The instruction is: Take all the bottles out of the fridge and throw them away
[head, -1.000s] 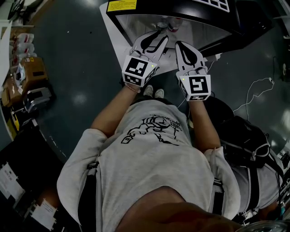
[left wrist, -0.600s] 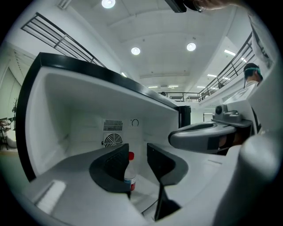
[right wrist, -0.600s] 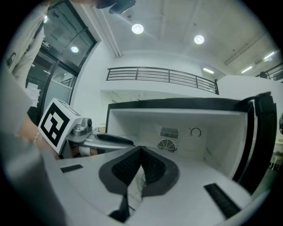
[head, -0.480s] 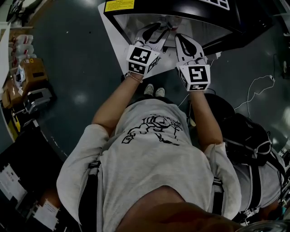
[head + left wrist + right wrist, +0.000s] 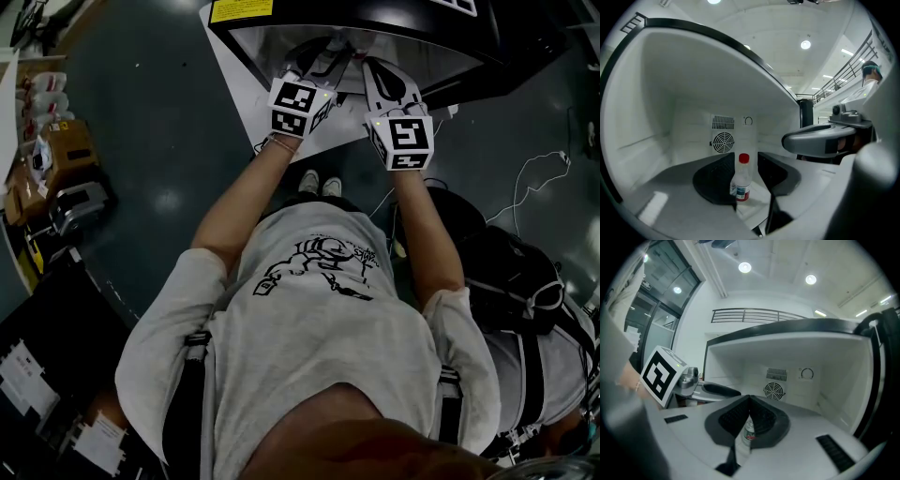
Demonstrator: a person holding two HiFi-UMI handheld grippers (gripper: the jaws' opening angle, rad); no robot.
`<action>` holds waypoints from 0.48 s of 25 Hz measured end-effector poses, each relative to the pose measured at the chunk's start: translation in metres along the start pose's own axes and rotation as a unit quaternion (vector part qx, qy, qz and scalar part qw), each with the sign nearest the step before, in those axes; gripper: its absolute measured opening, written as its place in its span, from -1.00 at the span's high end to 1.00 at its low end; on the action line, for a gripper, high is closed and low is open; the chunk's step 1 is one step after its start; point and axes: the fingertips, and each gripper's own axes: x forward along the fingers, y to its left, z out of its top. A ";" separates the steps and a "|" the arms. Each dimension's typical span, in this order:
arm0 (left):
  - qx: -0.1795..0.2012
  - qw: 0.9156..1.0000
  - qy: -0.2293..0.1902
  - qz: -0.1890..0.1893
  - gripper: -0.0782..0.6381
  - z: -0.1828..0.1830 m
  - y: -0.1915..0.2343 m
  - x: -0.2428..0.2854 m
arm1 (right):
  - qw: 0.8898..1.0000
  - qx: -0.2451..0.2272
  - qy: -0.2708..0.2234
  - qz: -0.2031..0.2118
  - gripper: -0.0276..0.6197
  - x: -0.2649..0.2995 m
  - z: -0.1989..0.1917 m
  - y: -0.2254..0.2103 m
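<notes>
1. Since a second ago, both arms have reached deeper into the fridge (image 5: 679,89).
2. The left hand-held gripper (image 5: 746,159) has just been opening its jaws. It is released, with the upright bottle (image 5: 742,183) on the fridge floor framed between the jaws but untouched.
3. The right hand-held gripper (image 5: 750,401) is clenched and empty.
4. A grasp by the left looks likely next.

— What are we wearing behind the claws?
— A light grey short-sleeved T-shirt (image 5: 319,328) with a dark line print, dark straps (image 5: 187,394) on both shoulders, and pale shoes (image 5: 307,181).
— And the claws themselves?
— Our left claw (image 5: 323,58) and right claw (image 5: 370,67) are white with black pads. Each carries a black-and-white marker cube (image 5: 298,105).
</notes>
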 end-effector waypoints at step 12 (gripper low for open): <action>-0.001 1.000 0.019 0.012 0.31 -0.021 0.013 0.019 | 1.000 -0.001 0.009 -0.004 0.89 0.013 -0.013 -0.002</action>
